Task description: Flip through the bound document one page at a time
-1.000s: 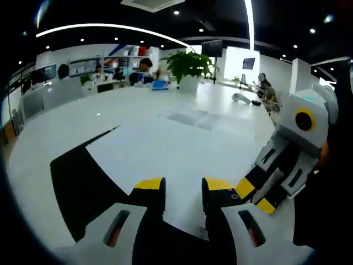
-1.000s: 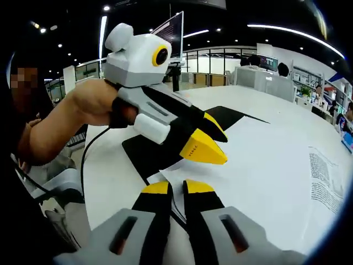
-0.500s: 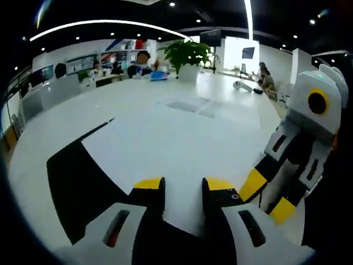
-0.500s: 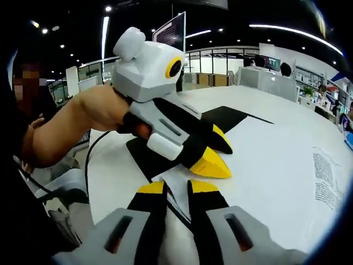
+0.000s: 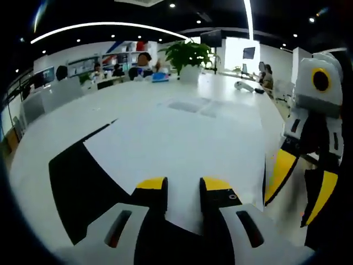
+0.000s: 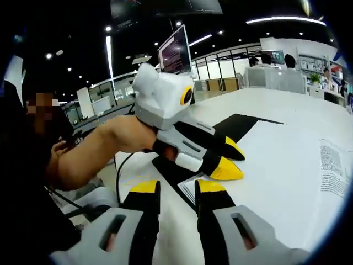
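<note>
Left hand-held gripper [image 5: 183,187] sits low at the near edge of the table [image 5: 138,105], jaws a narrow gap apart, nothing visibly between them. In the right gripper view the same tool [image 6: 231,160] rests its yellow tips on or just above the paper near the spine; whether it presses the sheet, cannot tell. A hand [image 6: 129,135] wraps its grip.

Right hand-held gripper [image 6: 177,190] hovers at the near corner of the bound document [image 6: 287,165], jaws parted by a modest gap, holding nothing. From the left gripper view it comes in at the right [image 5: 300,182], yellow tips pointing down, apart, above the table's right edge.

The document lies open and flat near the table's near edge: a white page [image 5: 182,149] facing up, with the black cover [image 5: 80,182] spread beside it on the left. Printed text shows on the page's far right part [image 6: 333,168].

Farther off, loose sheets [image 5: 190,105] lie mid-table. A potted plant [image 5: 187,58] stands toward the far edge, people seated behind it.

Step in hand, by my reading: positioning to catch a page corner; no leaf is lifted yet. Next move likely calls for the right tool to pinch a single sheet's edge at the near corner and carry it over the spine while the left steadies the stack. Risk: catching two sheets.
</note>
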{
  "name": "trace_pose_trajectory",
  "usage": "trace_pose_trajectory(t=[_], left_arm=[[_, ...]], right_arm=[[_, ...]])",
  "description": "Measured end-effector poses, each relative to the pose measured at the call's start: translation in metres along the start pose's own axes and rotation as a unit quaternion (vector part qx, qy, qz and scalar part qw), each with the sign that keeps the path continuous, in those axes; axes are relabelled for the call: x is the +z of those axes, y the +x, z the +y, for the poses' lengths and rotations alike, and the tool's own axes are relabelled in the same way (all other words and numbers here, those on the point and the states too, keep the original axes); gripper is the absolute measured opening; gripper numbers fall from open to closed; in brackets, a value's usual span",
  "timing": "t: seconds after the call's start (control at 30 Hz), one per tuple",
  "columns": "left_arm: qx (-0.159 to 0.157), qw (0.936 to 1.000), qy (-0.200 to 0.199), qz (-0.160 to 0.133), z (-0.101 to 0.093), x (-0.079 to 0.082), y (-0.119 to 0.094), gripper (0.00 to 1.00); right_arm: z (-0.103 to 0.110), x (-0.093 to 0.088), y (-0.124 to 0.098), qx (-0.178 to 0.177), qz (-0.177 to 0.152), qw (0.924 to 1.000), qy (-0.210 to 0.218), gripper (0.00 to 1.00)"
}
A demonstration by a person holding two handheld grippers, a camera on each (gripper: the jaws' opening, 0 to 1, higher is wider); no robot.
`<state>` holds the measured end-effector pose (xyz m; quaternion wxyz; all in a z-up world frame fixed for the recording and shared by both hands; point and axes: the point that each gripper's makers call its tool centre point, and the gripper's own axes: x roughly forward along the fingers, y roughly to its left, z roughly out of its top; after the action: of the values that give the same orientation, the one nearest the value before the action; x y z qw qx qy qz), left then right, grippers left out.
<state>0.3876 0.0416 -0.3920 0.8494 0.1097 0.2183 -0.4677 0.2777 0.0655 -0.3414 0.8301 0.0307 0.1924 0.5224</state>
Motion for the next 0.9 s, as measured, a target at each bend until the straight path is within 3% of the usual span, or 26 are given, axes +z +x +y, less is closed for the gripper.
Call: trace_pose_trajectory(t=[0.17, 0.4, 0.57, 0.7, 0.9], left_arm=[[0.001, 1.0, 0.004, -0.006, 0.0, 0.0, 0.0, 0.26], [0.004, 1.0, -0.001, -0.003, 0.001, 0.0, -0.001, 0.26], [0.004, 0.9999, -0.002, -0.009, 0.001, 0.0, -0.001, 0.26], [0.004, 0.9999, -0.002, -0.012, 0.002, 0.0, -0.001, 0.26], [0.001, 0.9999, -0.002, -0.016, 0.001, 0.0, -0.001, 0.26]], right_arm=[[-0.011, 0.008, -0.02, 0.032, -0.018, 0.9987, 0.035, 0.26], [-0.04, 0.014, -0.051, 0.009, -0.022, 0.9993, 0.027, 0.28], [-0.051, 0.023, -0.071, 0.019, -0.059, 0.9957, 0.069, 0.28], [-0.068, 0.017, -0.082, -0.009, -0.047, 0.9983, 0.032, 0.28], [-0.087, 0.012, -0.099, -0.001, -0.036, 0.9993, -0.008, 0.29]])
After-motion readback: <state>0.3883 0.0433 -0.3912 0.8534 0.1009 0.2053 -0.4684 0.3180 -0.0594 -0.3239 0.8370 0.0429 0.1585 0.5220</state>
